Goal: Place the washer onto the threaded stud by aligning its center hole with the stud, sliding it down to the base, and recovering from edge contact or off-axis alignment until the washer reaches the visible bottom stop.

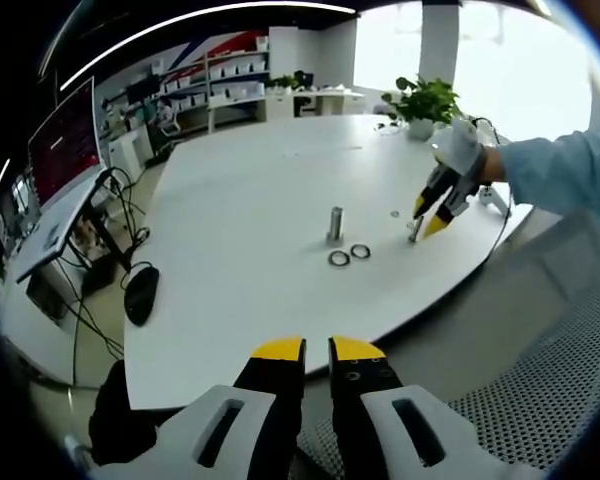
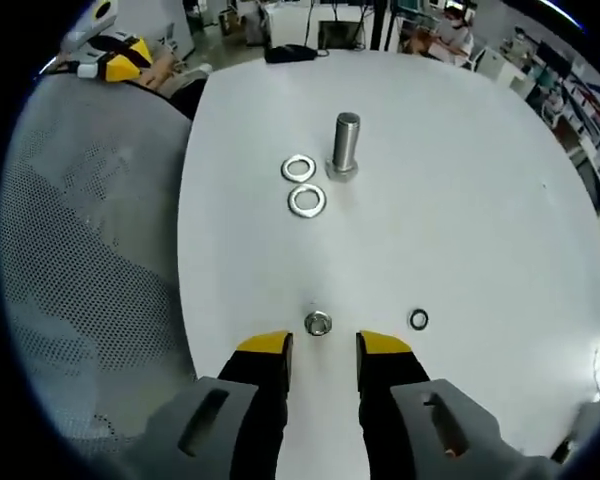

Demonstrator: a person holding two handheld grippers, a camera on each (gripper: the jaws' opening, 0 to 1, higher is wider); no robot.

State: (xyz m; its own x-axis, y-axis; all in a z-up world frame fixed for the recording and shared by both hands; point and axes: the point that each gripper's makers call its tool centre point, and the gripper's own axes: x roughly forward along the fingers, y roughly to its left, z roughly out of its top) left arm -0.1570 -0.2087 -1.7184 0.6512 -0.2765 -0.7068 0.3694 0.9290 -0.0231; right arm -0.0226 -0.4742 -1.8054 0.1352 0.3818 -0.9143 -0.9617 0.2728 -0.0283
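A short threaded stud [image 2: 346,140] stands upright on the white table [image 2: 460,200], also seen as the stud [image 1: 335,223]. Two flat washers [image 2: 298,168] [image 2: 307,201] lie side by side just in front of its base; the same washers [image 1: 339,258] [image 1: 361,251] are apart from the stud. My right gripper [image 2: 325,345] is open low over the table, with a small metal nut-like piece [image 2: 318,323] lying just ahead of its tips, untouched. A gloved hand holds that right gripper [image 1: 430,215]. My left gripper [image 1: 317,350] hovers off the table edge, jaws close together and empty.
A small ring [image 2: 418,319] lies right of the right jaws. A mesh chair back [image 2: 90,260] stands beside the table edge. A black mouse [image 1: 141,293], a potted plant [image 1: 423,103] and a monitor [image 1: 68,140] sit further off. The left gripper [image 2: 115,55] shows beyond the chair.
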